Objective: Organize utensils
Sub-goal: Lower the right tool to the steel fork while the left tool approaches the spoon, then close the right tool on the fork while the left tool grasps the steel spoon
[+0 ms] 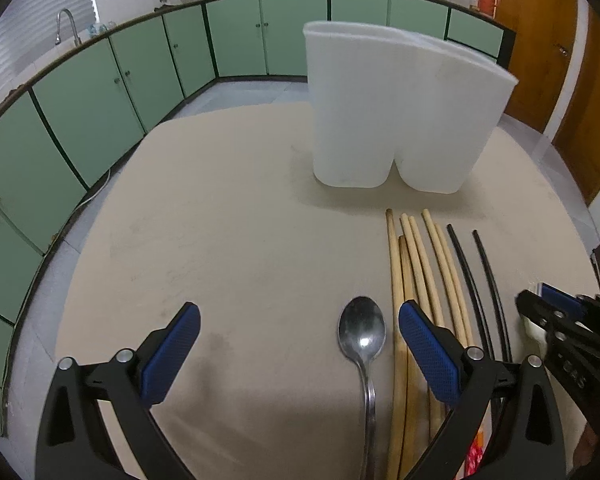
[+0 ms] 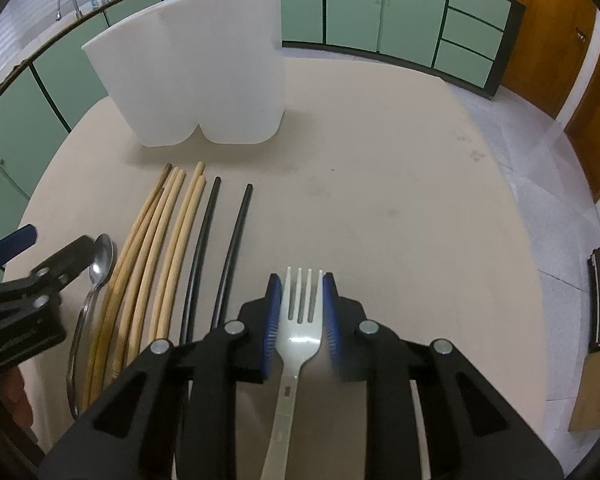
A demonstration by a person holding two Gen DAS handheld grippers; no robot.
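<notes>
Lying ahead of the grippers: one metal spoon (image 1: 362, 330); six wooden chopsticks (image 2: 168, 232); two black chopsticks (image 2: 236, 236); one white fork (image 2: 298, 320) sitting between the right fingers; one white two-compartment holder (image 1: 396, 120) standing beyond.

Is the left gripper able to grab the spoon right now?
Probably yes. The left gripper is open, and the spoon lies bare on the table between its fingers, with chopsticks just beside it.

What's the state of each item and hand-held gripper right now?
Left hand-held gripper: open, holding nothing.
Right hand-held gripper: shut on fork.
Spoon: flat on table, bowl up.
Wooden chopsticks: flat, side by side.
Black chopsticks: flat, apart.
White holder: upright; contents hidden.
</notes>
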